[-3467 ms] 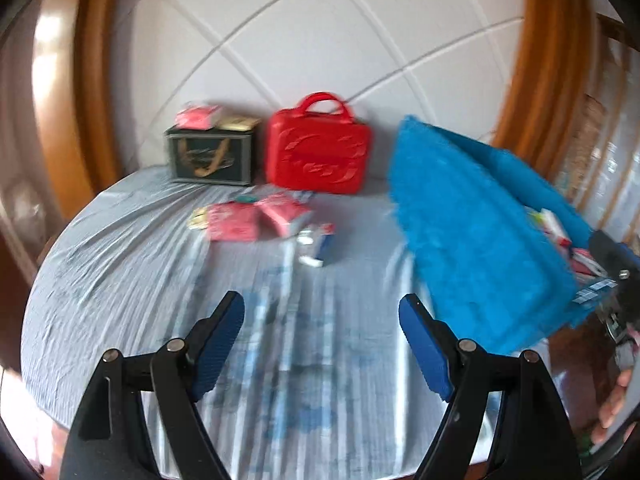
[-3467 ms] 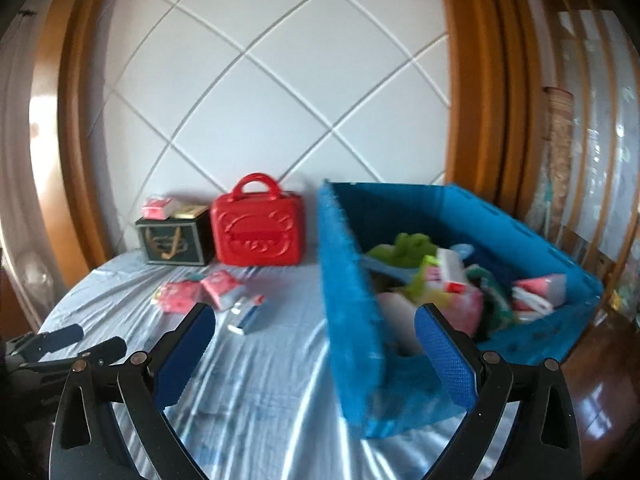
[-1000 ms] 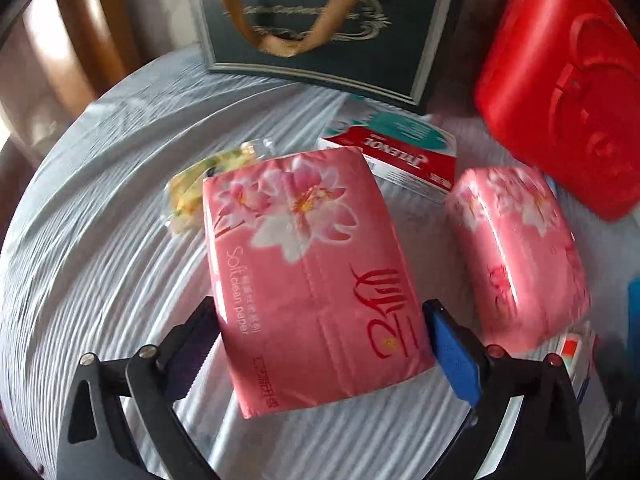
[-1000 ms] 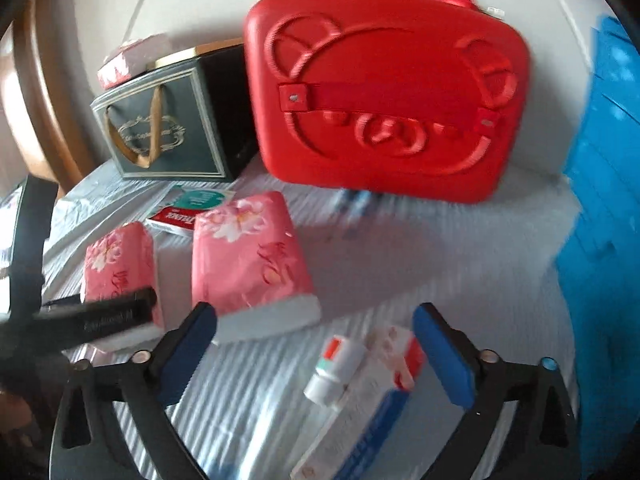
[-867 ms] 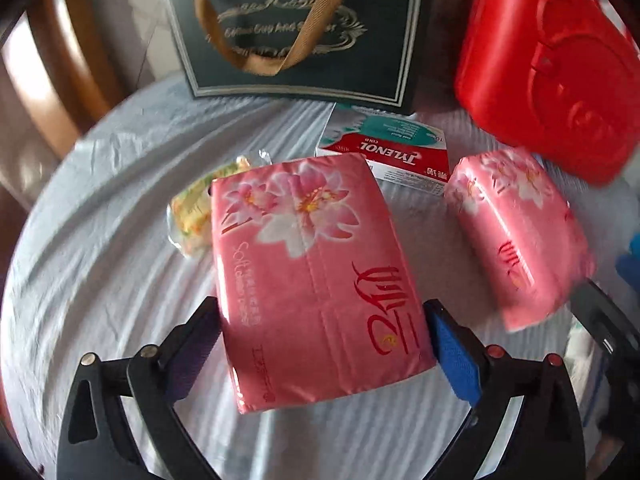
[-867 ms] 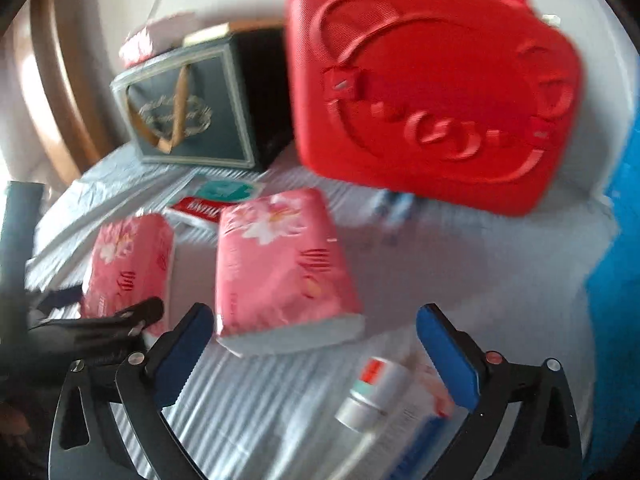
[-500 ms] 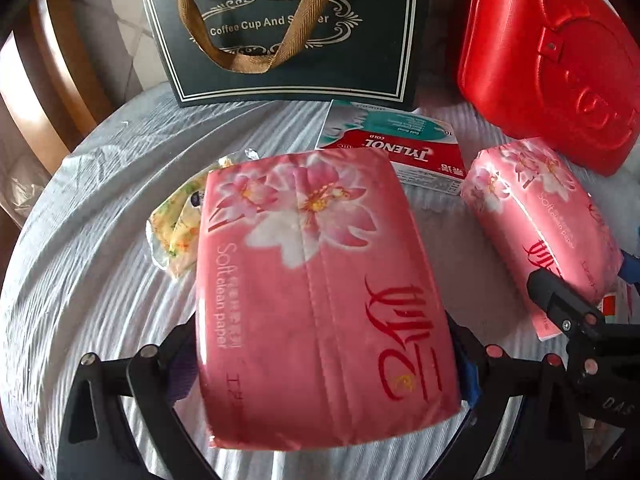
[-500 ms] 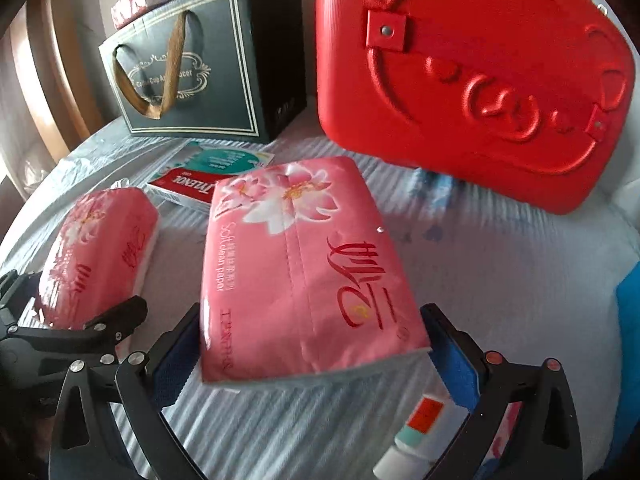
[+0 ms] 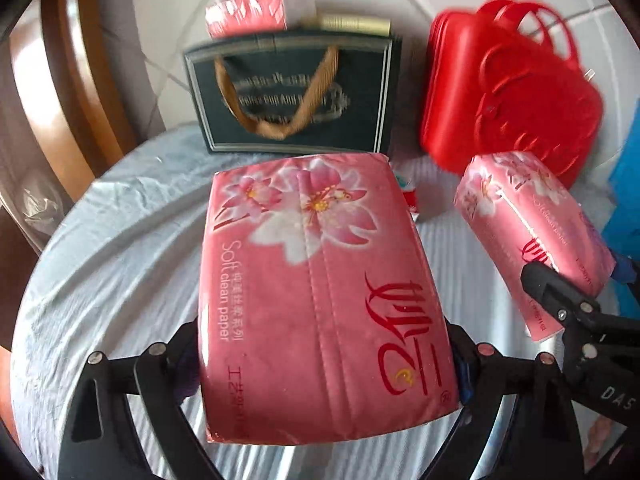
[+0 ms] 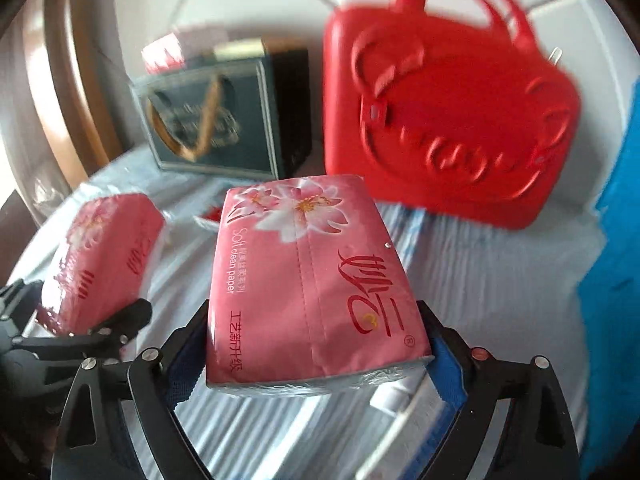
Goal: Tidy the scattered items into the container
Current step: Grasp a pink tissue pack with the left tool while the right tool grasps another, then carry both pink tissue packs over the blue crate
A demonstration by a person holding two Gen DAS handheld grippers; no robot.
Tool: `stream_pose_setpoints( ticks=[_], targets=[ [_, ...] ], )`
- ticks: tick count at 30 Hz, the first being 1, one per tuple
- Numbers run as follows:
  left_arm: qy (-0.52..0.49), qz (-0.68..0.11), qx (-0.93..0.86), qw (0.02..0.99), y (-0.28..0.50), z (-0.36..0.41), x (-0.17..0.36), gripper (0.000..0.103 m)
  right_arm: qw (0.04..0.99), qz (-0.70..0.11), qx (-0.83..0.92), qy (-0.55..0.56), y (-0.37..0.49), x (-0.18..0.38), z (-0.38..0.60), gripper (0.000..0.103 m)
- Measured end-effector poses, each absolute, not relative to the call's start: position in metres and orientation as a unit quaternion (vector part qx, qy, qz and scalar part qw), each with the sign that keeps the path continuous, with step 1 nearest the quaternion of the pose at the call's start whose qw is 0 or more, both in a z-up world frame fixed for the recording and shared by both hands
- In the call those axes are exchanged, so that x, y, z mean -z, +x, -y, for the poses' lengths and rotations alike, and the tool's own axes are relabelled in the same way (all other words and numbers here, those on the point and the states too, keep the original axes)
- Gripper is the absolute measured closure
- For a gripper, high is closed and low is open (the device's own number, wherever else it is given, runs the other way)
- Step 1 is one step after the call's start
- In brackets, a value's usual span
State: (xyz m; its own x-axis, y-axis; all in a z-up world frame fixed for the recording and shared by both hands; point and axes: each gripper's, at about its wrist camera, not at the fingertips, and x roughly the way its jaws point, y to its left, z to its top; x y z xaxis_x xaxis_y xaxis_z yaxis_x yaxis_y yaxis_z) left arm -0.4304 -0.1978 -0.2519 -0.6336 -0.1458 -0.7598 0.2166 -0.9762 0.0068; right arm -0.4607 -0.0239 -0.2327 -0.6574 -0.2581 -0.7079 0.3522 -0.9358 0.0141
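Left wrist view: the left gripper is clamped on a pink tissue pack printed "Soft clean paper", held above the blue-grey cloth.
Behind it: a dark green gift bag carries a pink packet on top; its lettering is blurred.
Right edge: the right gripper grips a second tissue pack.
Right wrist view: the right gripper is closed on that second tissue pack, the red case behind.
Container: only here, a broad strip of the blue bin shows; its contents are hidden.
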Motion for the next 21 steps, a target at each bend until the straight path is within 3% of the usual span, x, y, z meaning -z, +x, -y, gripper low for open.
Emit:
stream_pose_setpoints(
  ticks=[11,16,21],
  targets=[
    [0.32,-0.047,0.939,0.113,-0.296,0.166,0.121,0.01,0.181,-0.057,0.947,0.258,-0.33,0.086,-0.002,0.01],
    [0.285,-0.048,0.951,0.114,-0.249,0.144,0.081,0.01,0.166,-0.076,0.961,0.208,-0.277,0.045,-0.02,0.01],
    [0.26,-0.041,0.963,0.054,-0.223,0.11,0.058,0.01,0.101,-0.078,0.976,0.178,-0.23,0.014,-0.05,0.01]
  ],
)
